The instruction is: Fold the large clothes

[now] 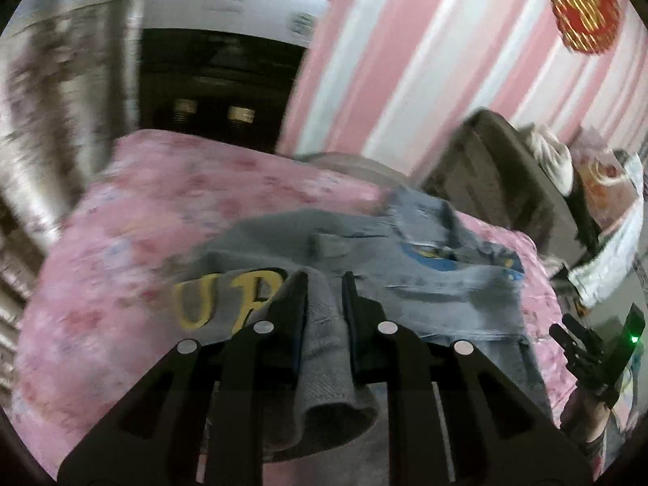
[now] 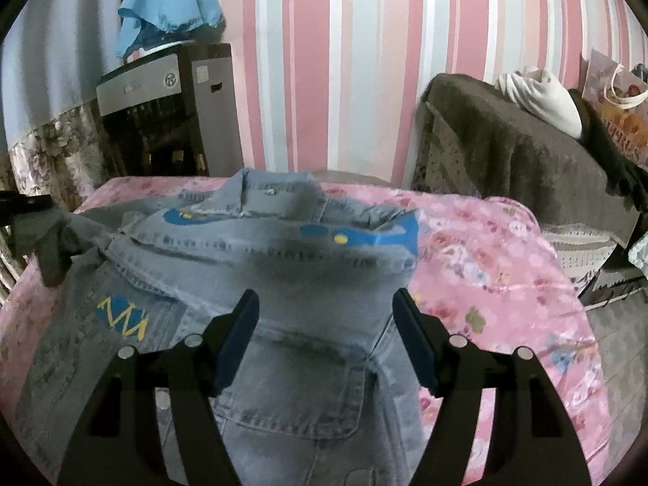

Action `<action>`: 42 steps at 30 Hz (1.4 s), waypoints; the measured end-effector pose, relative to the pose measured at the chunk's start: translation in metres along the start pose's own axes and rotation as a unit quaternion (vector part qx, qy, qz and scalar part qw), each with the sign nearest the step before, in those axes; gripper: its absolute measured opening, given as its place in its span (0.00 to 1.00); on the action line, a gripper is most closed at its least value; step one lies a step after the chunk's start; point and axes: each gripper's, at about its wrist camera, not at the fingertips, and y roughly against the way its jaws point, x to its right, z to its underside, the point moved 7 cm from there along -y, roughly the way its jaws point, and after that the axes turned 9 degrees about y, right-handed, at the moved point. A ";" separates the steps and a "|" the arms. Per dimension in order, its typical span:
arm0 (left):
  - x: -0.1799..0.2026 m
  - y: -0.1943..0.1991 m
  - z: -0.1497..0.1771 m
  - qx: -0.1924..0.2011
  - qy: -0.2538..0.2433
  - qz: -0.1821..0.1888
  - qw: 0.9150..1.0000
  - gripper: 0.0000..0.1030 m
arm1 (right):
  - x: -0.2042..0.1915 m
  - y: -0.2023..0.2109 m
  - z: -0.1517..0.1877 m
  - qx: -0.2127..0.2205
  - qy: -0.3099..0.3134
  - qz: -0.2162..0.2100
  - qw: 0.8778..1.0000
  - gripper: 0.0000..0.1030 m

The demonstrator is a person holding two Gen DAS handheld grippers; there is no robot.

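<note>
Left tongs (image 1: 324,279) are clamping the denim jacket (image 2: 283,251) sleeve on the bed (image 2: 506,243); right tongs (image 2: 326,303), apart, should be pinning the fold line.

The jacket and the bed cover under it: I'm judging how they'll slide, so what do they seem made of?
The jacket looks like faded light-blue denim: visible stitched seams, pocket flap, matte weave with printed blue-yellow patches. The bed cover seems a thin, slightly glossy pink floral fabric, possibly a polyester blend; it shows soft sheen and wrinkles.

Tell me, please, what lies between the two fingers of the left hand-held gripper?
In the left wrist view, a grey sleeve of the denim jacket is pinched by the left hand-held gripper; nothing else lies there.
</note>
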 end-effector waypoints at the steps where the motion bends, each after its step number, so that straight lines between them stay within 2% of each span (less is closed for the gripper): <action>1: 0.011 -0.008 0.000 -0.003 -0.005 0.002 1.000 0.14 | 0.002 0.000 -0.002 0.000 0.002 0.002 1.000 0.67; 9: 0.104 -0.062 0.009 -0.033 -0.093 0.007 0.995 0.13 | 0.016 -0.006 -0.008 -0.013 0.023 0.020 0.999 0.67; 11: 0.113 -0.083 0.017 -0.049 -0.102 -0.002 0.994 0.13 | 0.018 -0.012 -0.006 -0.021 0.024 0.024 0.999 0.67; 16: 0.102 -0.136 0.040 -0.095 -0.116 -0.037 0.988 0.14 | 0.020 -0.029 0.006 -0.047 0.017 0.016 0.999 0.67; 18: 0.097 -0.144 0.046 -0.094 -0.130 -0.040 0.986 0.17 | 0.022 -0.034 0.012 -0.057 0.015 0.018 0.998 0.67; 19: 0.097 -0.143 0.047 -0.092 -0.137 -0.038 0.986 0.18 | 0.024 -0.035 0.014 -0.060 0.014 0.018 0.998 0.67; 21: 0.101 -0.136 0.048 -0.090 -0.148 -0.029 0.985 0.31 | 0.027 -0.038 0.017 -0.066 0.008 0.018 0.998 0.67; 23: 0.107 -0.124 0.049 -0.082 -0.154 -0.020 0.984 0.61 | 0.027 -0.039 0.017 -0.068 0.002 0.015 0.998 0.67; 25: 0.111 -0.111 0.049 -0.065 -0.166 -0.023 0.984 0.73 | 0.025 -0.038 0.015 -0.067 0.001 0.012 0.998 0.67; 27: 0.117 -0.097 0.048 -0.048 -0.178 -0.023 0.983 0.77 | 0.021 -0.036 0.014 -0.065 0.004 0.010 0.998 0.69; 30: 0.117 -0.077 0.045 -0.043 -0.175 -0.011 0.984 0.80 | 0.013 -0.031 0.011 -0.060 0.009 0.005 0.998 0.74; 34: 0.103 -0.050 0.040 -0.018 -0.173 -0.021 0.985 0.87 | -0.002 -0.025 0.010 -0.053 0.008 -0.014 0.998 0.74; 42: 0.027 -0.008 0.030 0.036 -0.168 -0.096 0.980 0.94 | -0.048 -0.030 0.017 -0.058 0.010 -0.051 0.997 0.74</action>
